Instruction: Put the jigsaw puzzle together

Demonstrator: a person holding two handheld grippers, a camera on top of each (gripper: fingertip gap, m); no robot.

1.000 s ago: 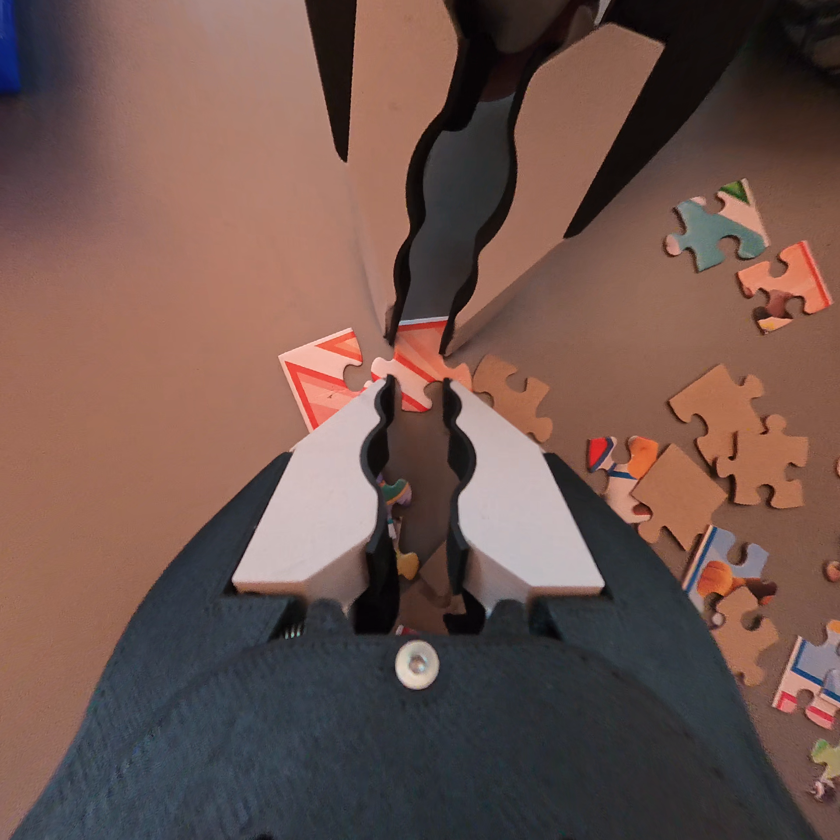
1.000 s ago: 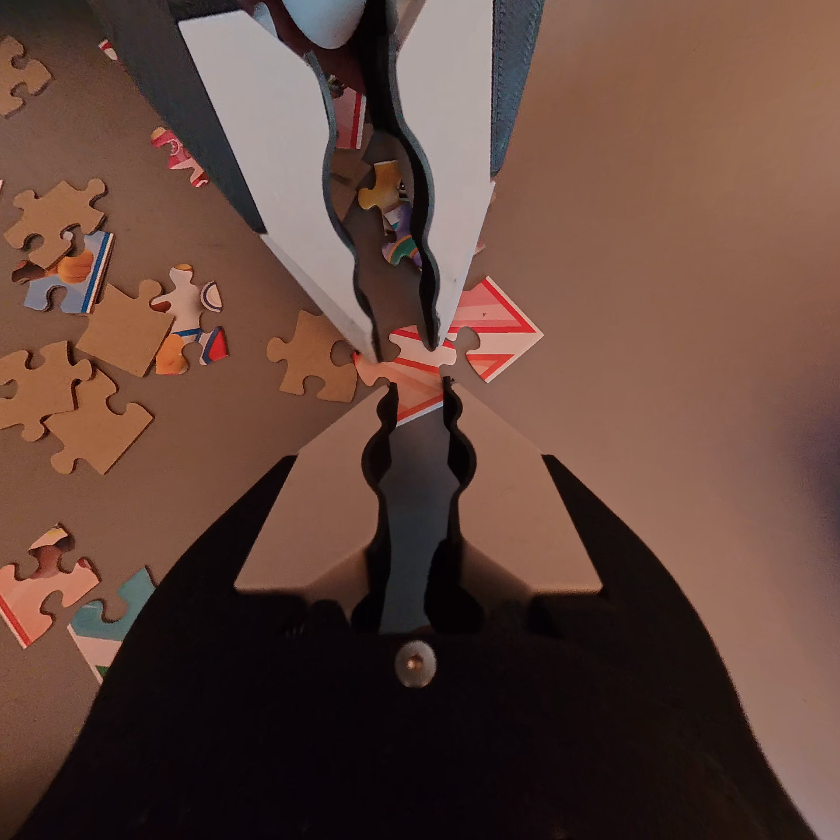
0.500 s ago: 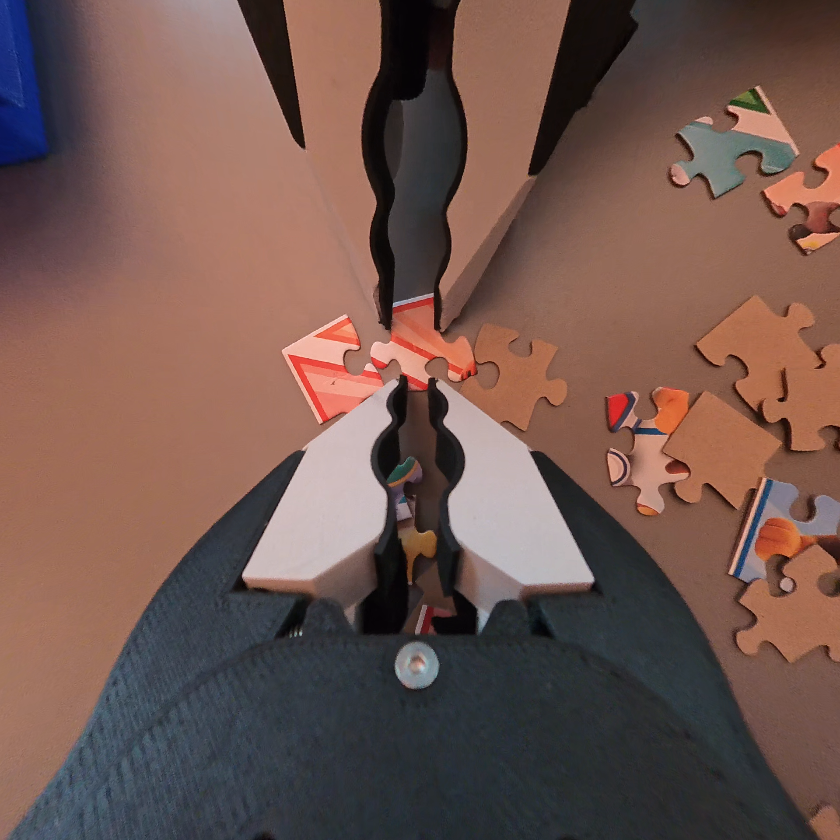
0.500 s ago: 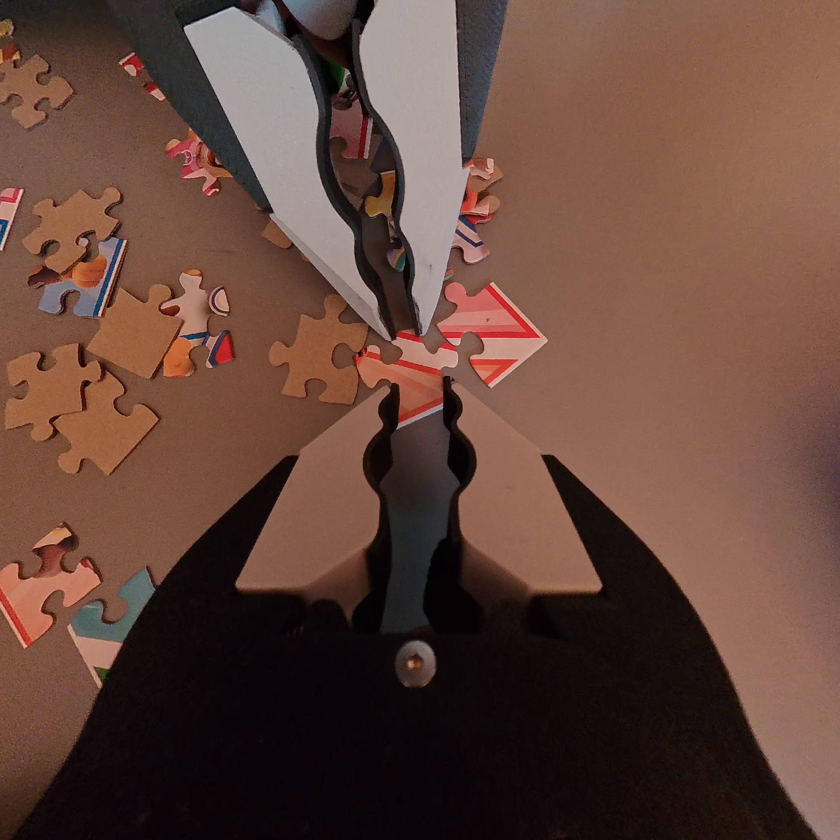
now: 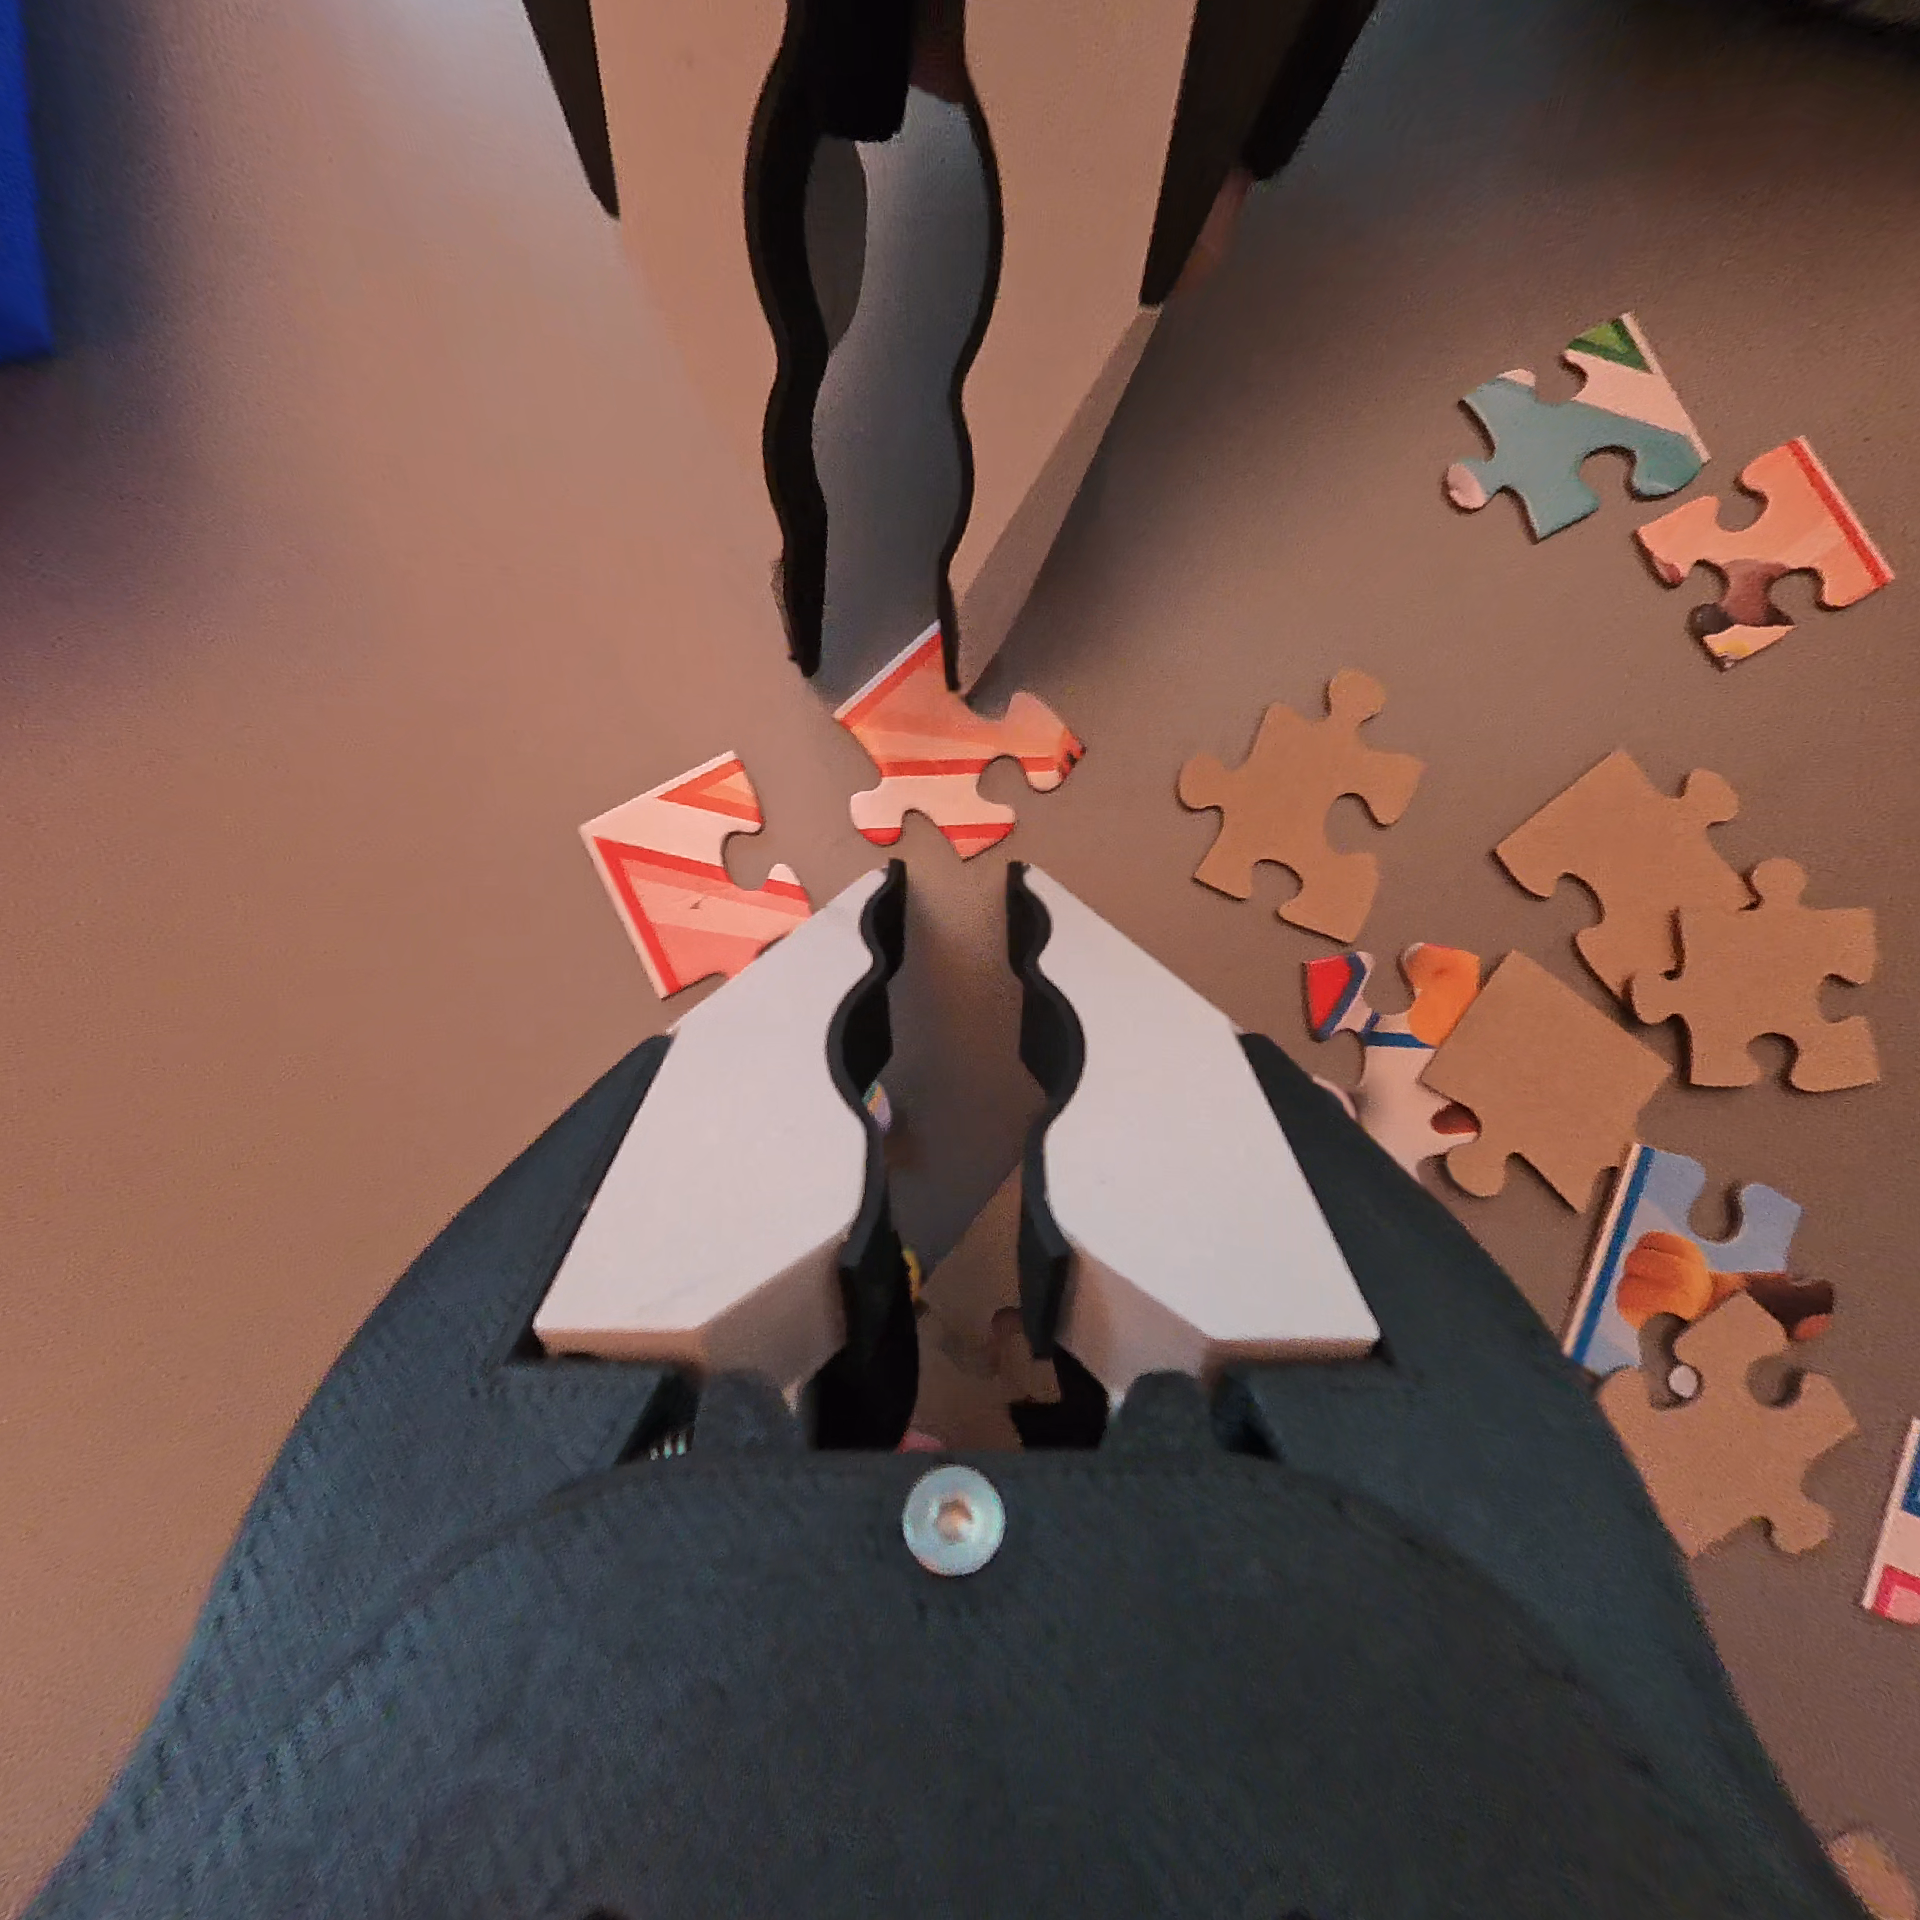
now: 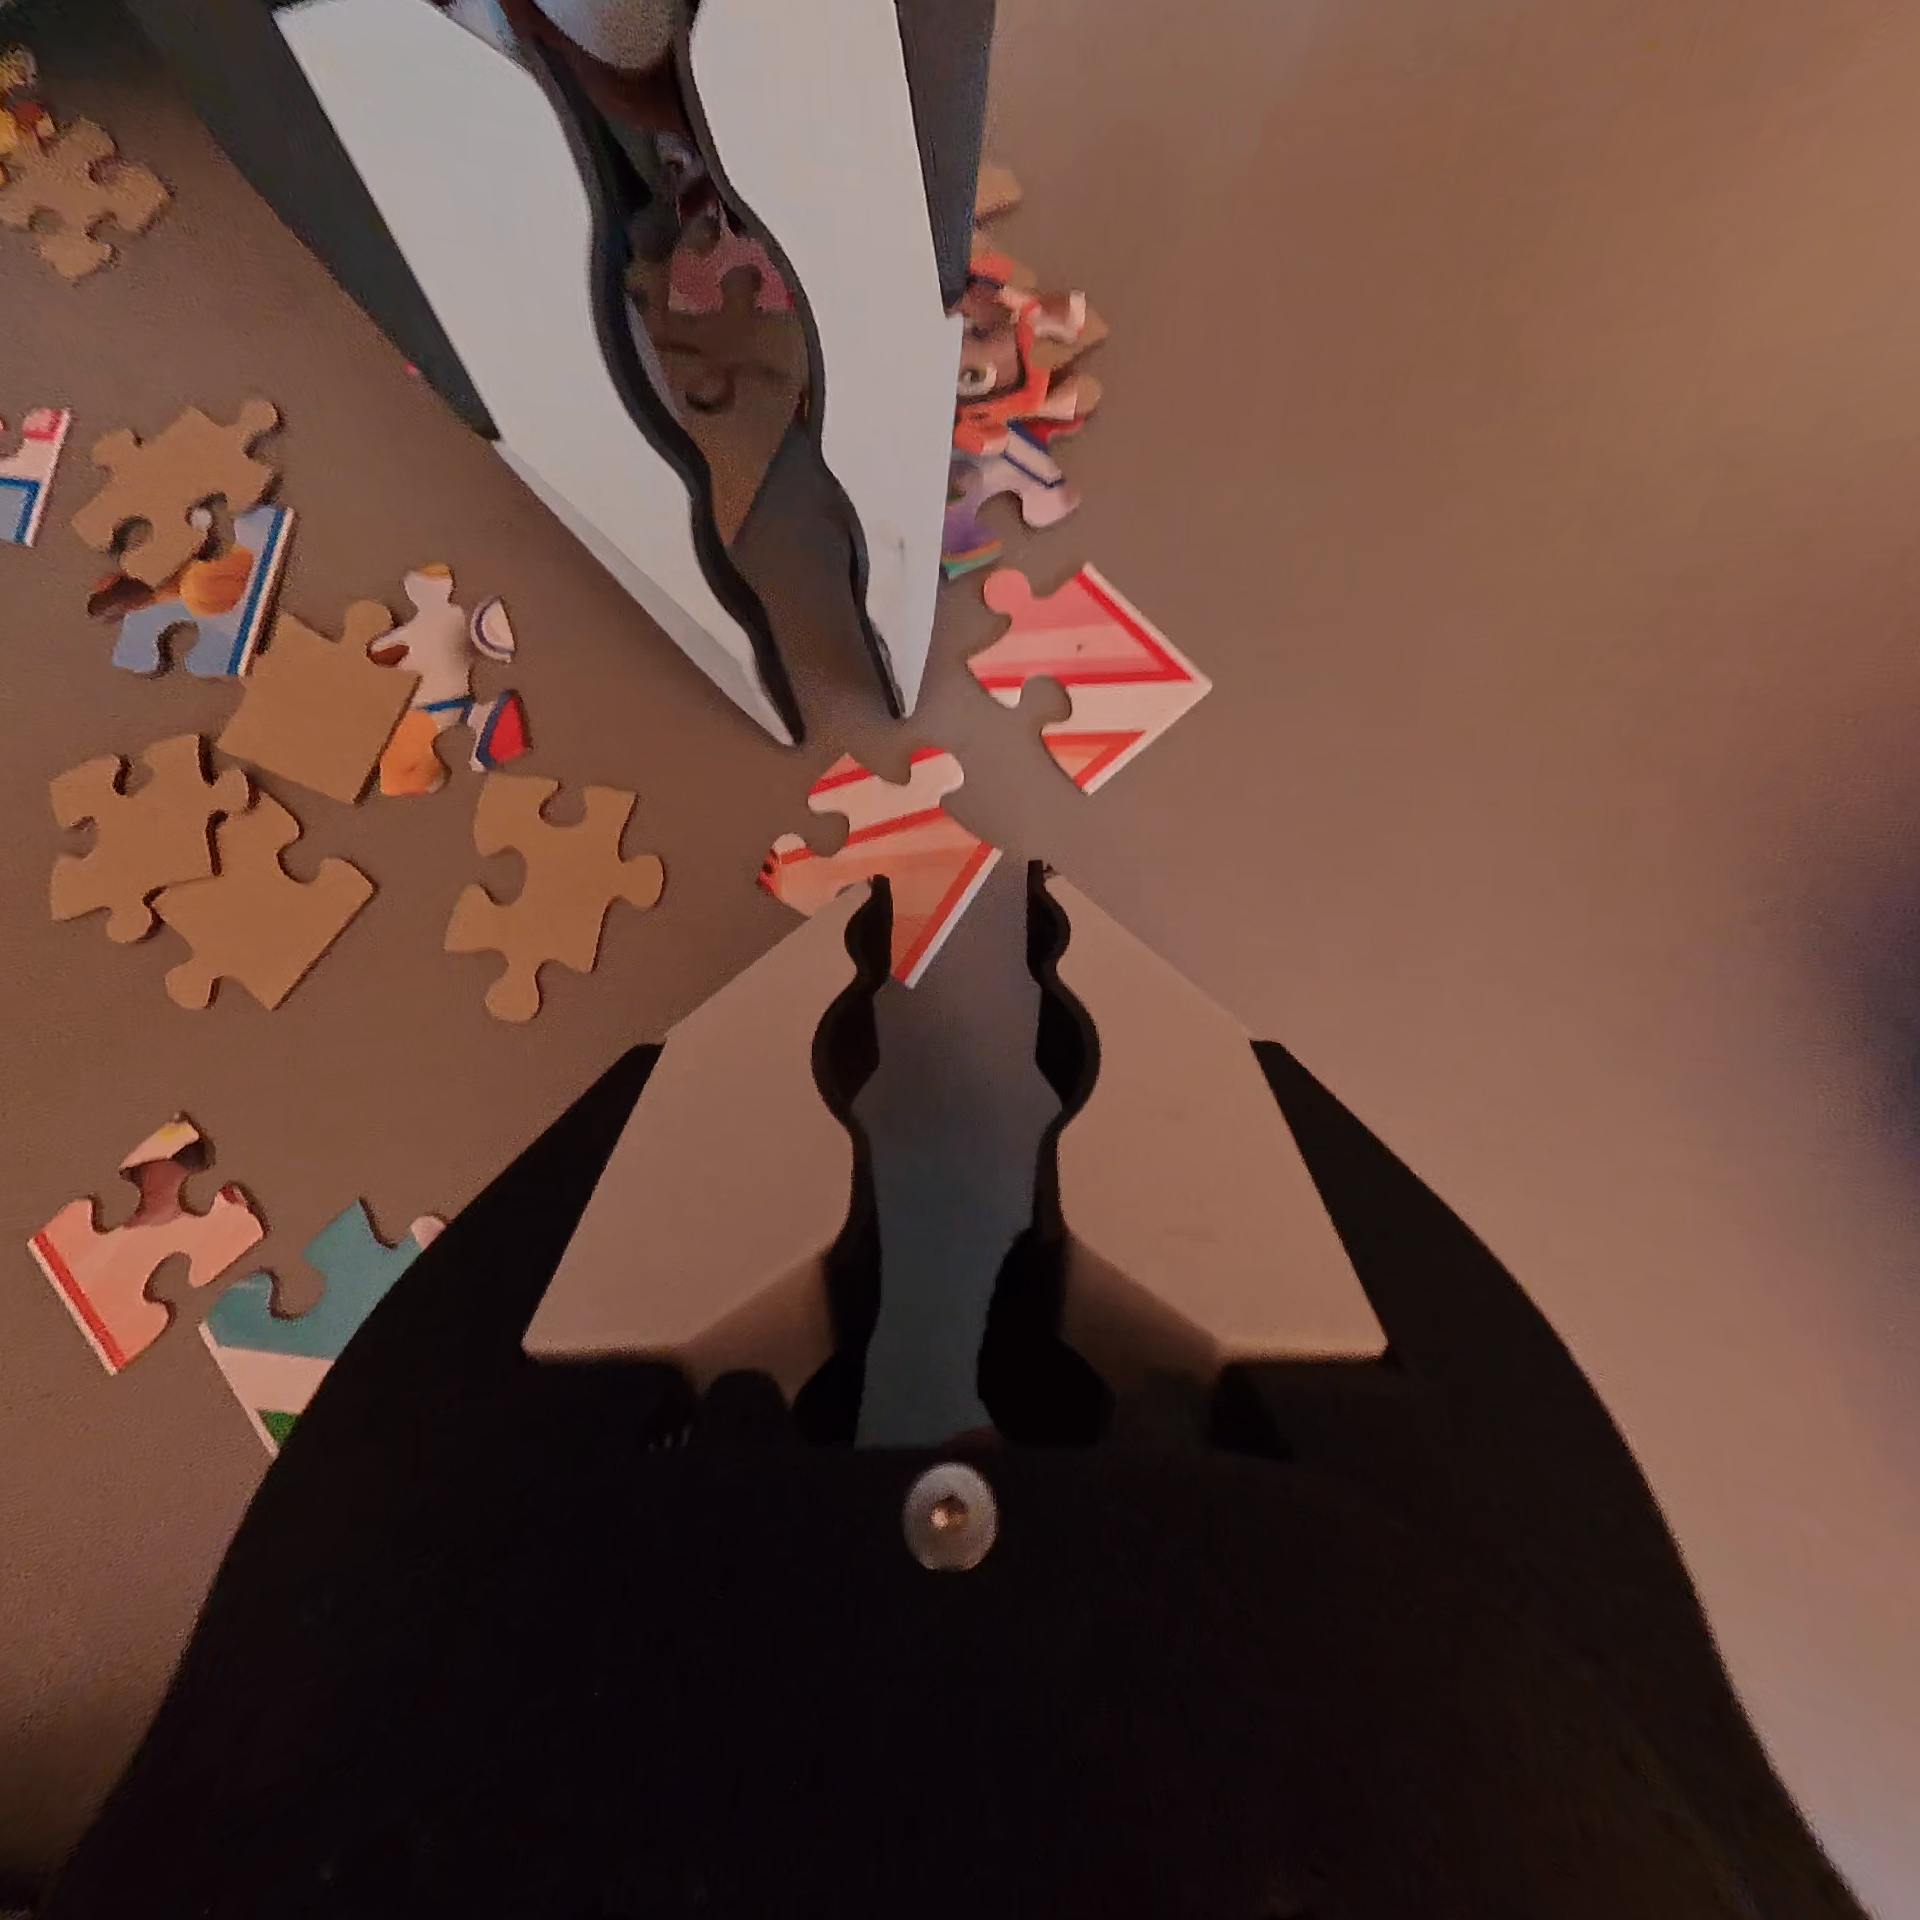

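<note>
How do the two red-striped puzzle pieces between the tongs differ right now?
The corner piece has two straight outer edges; the tabbed piece shows one straight edge, with tabs elsewhere. The corner piece lies partly behind the left tongs; the tabbed piece sits partly between the right tongs. Both lie picture side up, unjoined.

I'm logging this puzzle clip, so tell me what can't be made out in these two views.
- Left wrist view: the red-striped corner puzzle piece is partly hidden by the left gripper.
- Right wrist view: the teal and white puzzle piece is covered by the right gripper's black body.
- Right wrist view: the pile of coloured pieces is blurred and half hidden.
</note>
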